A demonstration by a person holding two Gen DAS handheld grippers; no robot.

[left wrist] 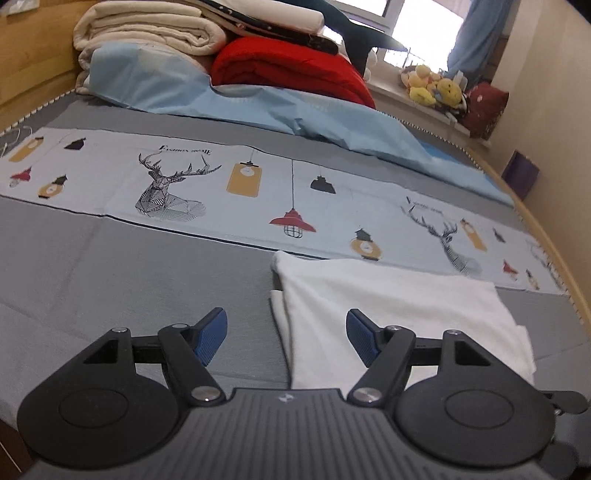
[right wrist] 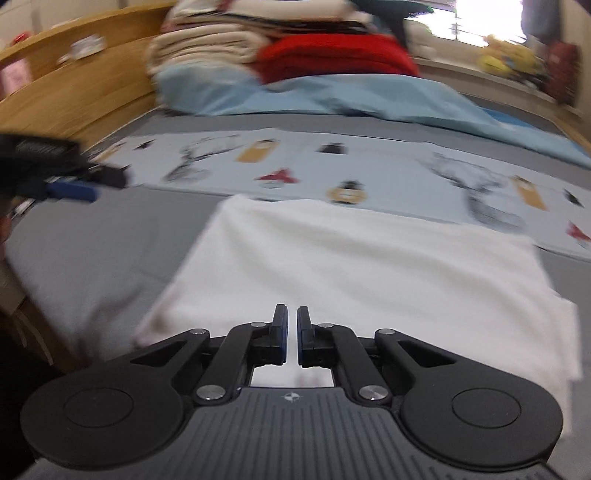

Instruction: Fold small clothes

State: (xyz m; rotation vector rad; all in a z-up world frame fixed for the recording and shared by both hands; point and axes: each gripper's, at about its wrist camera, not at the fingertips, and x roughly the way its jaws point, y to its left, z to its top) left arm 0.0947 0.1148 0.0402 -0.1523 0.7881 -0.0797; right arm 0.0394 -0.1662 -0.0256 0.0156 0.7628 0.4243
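Observation:
A folded white garment (left wrist: 391, 317) lies flat on the grey bed sheet (left wrist: 129, 273). My left gripper (left wrist: 286, 334) is open and empty, hovering over the garment's left edge. In the right wrist view the same white garment (right wrist: 351, 258) fills the middle. My right gripper (right wrist: 292, 332) is nearly shut, with a thin gap between the jaws and nothing held, just above the garment's near edge. The left gripper (right wrist: 70, 188) also shows at the left of the right wrist view, above the sheet.
A printed strip with deer and lamps (left wrist: 240, 184) crosses the bed beyond the garment. A light blue pillow (left wrist: 258, 107), a red blanket (left wrist: 291, 70) and cream bedding (left wrist: 155, 33) pile at the back. A wooden headboard (right wrist: 81, 99) is on the left. Plush toys (left wrist: 432, 86) sit on the windowsill.

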